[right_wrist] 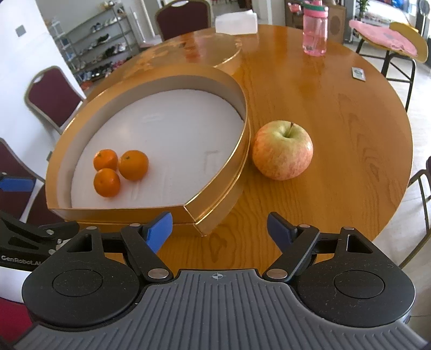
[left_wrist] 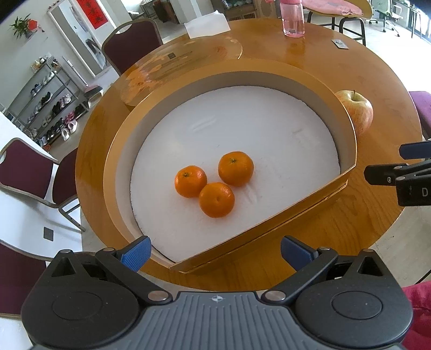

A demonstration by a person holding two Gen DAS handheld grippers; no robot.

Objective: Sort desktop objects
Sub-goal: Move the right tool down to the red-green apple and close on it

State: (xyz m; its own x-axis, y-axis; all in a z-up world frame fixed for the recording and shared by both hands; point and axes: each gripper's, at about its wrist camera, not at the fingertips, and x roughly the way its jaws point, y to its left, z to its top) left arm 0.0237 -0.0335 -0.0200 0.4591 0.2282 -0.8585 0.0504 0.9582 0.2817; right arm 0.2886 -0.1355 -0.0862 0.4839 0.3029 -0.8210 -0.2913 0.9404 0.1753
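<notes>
A gold box (left_wrist: 347,129) (right_wrist: 215,215) with a white floor lies on the round wooden table (left_wrist: 336,228) (right_wrist: 336,107). Three mandarins (left_wrist: 215,199) (right_wrist: 133,164) sit together inside it. A red-yellow apple (left_wrist: 359,110) (right_wrist: 282,150) rests on the table just outside the box's right wall. My left gripper (left_wrist: 214,253) hovers open over the box's near edge, nothing between its blue pads. Short of the box's near corner, my right gripper (right_wrist: 219,230) is open and empty too, with the apple farther ahead. It also shows at the right edge of the left wrist view as the right gripper (left_wrist: 388,164).
The gold lid (left_wrist: 183,64) (right_wrist: 215,48) lies behind the box. A pink water bottle (left_wrist: 292,18) (right_wrist: 315,29), a white tissue pack (left_wrist: 207,23) (right_wrist: 237,23) and a small card (left_wrist: 340,44) (right_wrist: 358,73) sit at the far side. Maroon chairs (left_wrist: 24,172) (right_wrist: 51,94) ring the table.
</notes>
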